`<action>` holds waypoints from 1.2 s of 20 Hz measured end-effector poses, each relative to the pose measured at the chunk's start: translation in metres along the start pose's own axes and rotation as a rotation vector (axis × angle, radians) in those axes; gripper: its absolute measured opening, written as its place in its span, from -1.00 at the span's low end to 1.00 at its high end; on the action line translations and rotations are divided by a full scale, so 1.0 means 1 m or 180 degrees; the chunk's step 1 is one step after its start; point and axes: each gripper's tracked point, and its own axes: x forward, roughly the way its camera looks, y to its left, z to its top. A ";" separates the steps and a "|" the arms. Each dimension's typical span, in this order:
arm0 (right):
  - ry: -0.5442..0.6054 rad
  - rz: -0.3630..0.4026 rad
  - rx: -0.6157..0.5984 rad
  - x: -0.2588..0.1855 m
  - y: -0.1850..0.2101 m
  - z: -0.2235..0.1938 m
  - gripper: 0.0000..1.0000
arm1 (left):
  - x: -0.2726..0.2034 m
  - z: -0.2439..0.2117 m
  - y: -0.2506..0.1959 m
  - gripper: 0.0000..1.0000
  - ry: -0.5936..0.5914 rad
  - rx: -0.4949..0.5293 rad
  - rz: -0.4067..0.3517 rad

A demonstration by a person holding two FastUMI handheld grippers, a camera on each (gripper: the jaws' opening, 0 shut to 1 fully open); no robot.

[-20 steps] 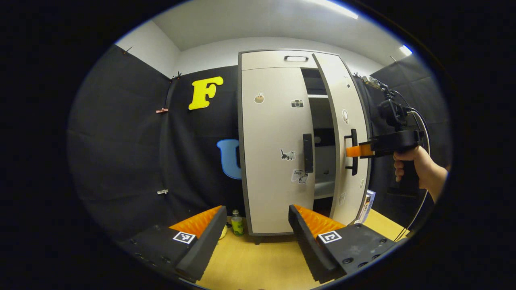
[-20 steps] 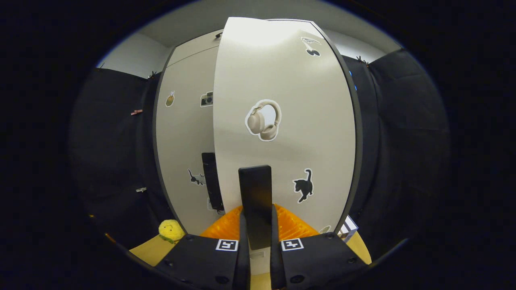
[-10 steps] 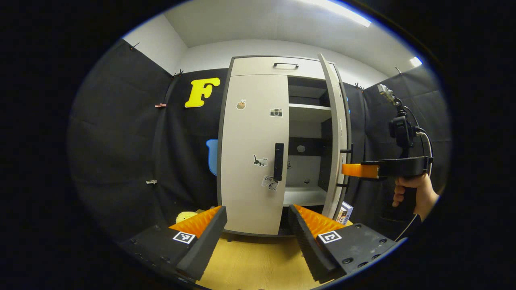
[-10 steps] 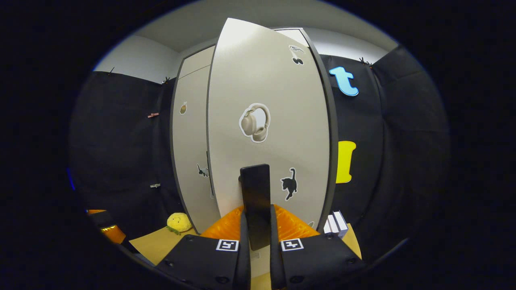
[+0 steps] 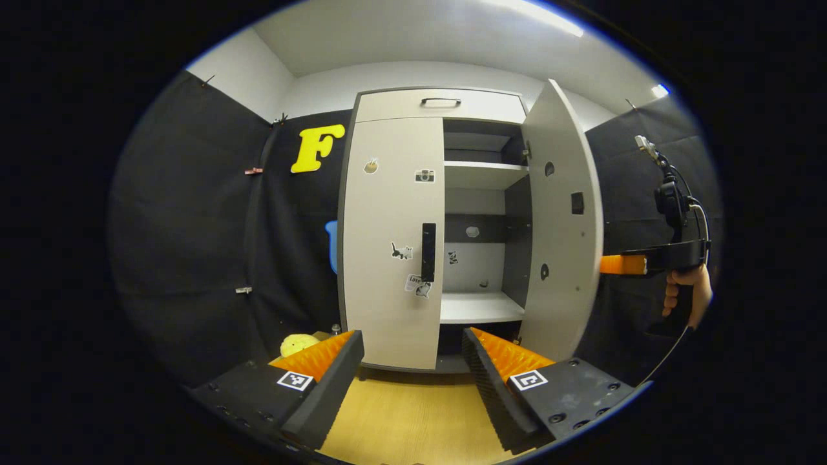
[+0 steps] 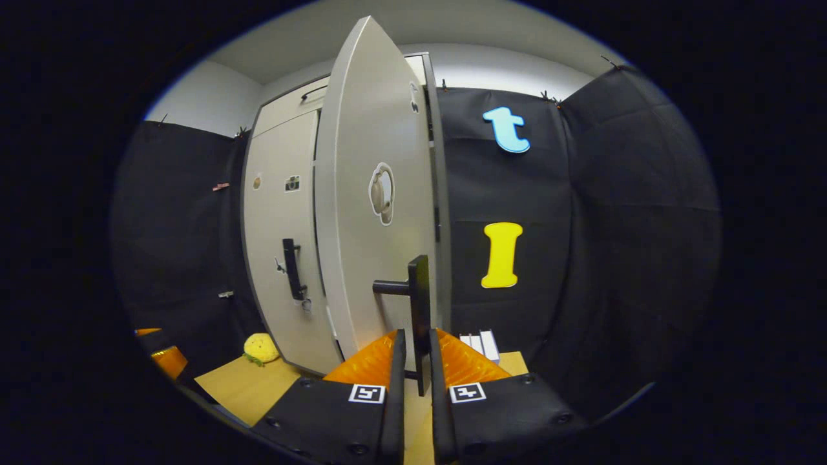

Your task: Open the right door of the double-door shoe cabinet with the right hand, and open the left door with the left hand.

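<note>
The pale shoe cabinet stands ahead in the left gripper view. Its left door [image 5: 387, 239] is closed, with a dark vertical handle [image 5: 428, 252] at its inner edge. The right door [image 5: 561, 219] is swung wide, inner face showing. My left gripper [image 5: 413, 368] hangs open in front of the cabinet, apart from the left handle. Beyond the open door's edge, a hand [image 5: 688, 294] holds my right gripper [image 5: 620, 265]. In the right gripper view, my right gripper [image 6: 417, 368] is shut on the right door's handle [image 6: 418, 303], with the right door [image 6: 375, 213] edge-on and the left door [image 6: 278, 232] beyond.
Inside the cabinet are pale shelves [image 5: 481, 307] and a dark back panel. A top drawer [image 5: 440, 101] sits above the doors. A yellow plush toy [image 5: 298, 343] lies left of the cabinet on the wooden surface [image 5: 400, 420]. White boxes [image 6: 479, 343] stand right of the cabinet.
The right door has swung from slightly ajar to wide open, with my right gripper carrying its handle outward to the right. My left gripper stayed open in front of the cabinet.
</note>
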 end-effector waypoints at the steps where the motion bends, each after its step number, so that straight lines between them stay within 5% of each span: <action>1: 0.0007 0.0053 0.0110 -0.006 -0.007 0.002 -0.74 | 0.002 -0.002 0.005 0.89 0.0027 0.0040 0.0003; 3: 0.0108 0.0326 0.0414 -0.003 0.010 -0.004 -0.75 | 0.007 -0.002 0.011 0.89 0.0026 0.0054 -0.0007; 6: -0.0034 0.0046 0.0132 -0.009 -0.001 -0.002 -0.75 | 0.014 -0.003 0.012 0.89 0.0061 -0.0002 -0.0003; 24: -0.0100 -0.0235 0.0008 -0.088 0.022 -0.027 -0.89 | 0.058 -0.026 0.008 0.89 0.0220 -0.0045 -0.0440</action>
